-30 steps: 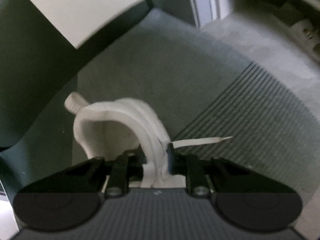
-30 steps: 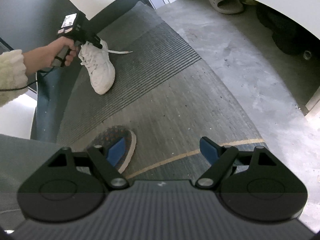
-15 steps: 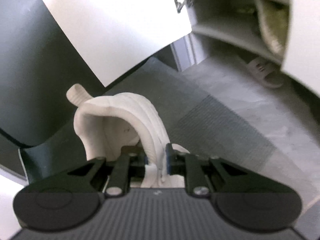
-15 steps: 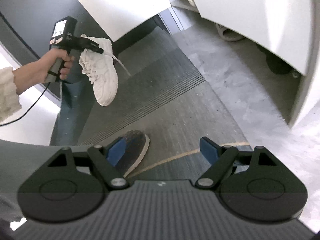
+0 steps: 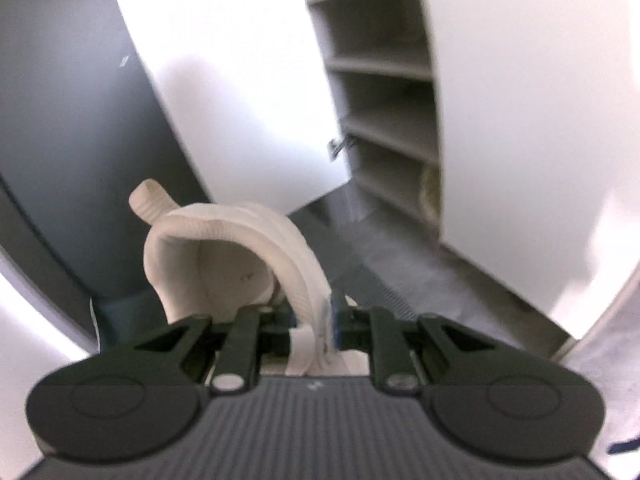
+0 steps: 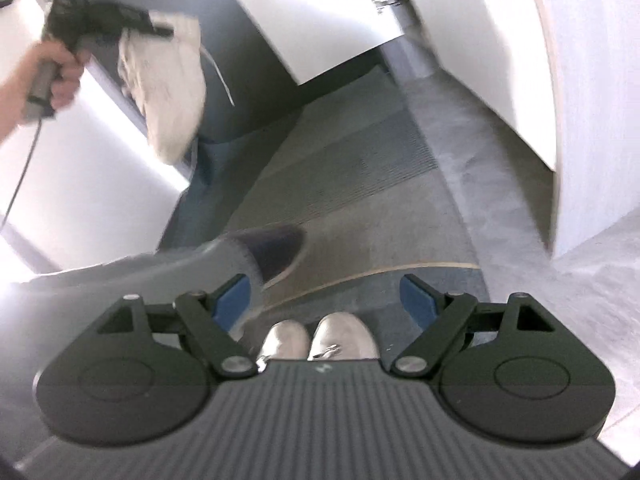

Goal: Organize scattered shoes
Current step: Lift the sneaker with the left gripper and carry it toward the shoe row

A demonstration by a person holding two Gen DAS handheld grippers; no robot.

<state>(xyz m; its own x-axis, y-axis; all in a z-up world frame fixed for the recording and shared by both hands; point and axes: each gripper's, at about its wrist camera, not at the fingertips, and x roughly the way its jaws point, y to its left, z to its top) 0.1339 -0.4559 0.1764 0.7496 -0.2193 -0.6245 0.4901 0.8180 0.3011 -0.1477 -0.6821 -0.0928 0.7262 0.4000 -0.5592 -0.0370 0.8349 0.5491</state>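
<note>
My left gripper (image 5: 314, 326) is shut on the collar of a white sneaker (image 5: 224, 256), which hangs in the air with its heel tab up. In the right wrist view that same white sneaker (image 6: 170, 92) dangles toe down at the upper left, held by the left gripper (image 6: 154, 30) in a hand (image 6: 60, 76). Ahead of the left gripper stands an open shoe cabinet (image 5: 384, 92) with several grey shelves. My right gripper (image 6: 326, 300) is open with nothing between its blue pads. Two pale shoe toes (image 6: 320, 334) show just under it on the floor.
The cabinet's white door (image 5: 224, 72) stands open at the left, its side panel (image 5: 532, 120) at the right. A yellowish shoe (image 5: 430, 188) lies on a low shelf. The person's dark-shoed foot (image 6: 276, 250) rests on the grey striped mat (image 6: 340, 168), beside concrete floor (image 6: 480, 184).
The left gripper has lifted the white sneaker higher and swung toward the open cabinet shelves. The right gripper has risen and tilted, still open; two pale shoe toes came into view under it.
</note>
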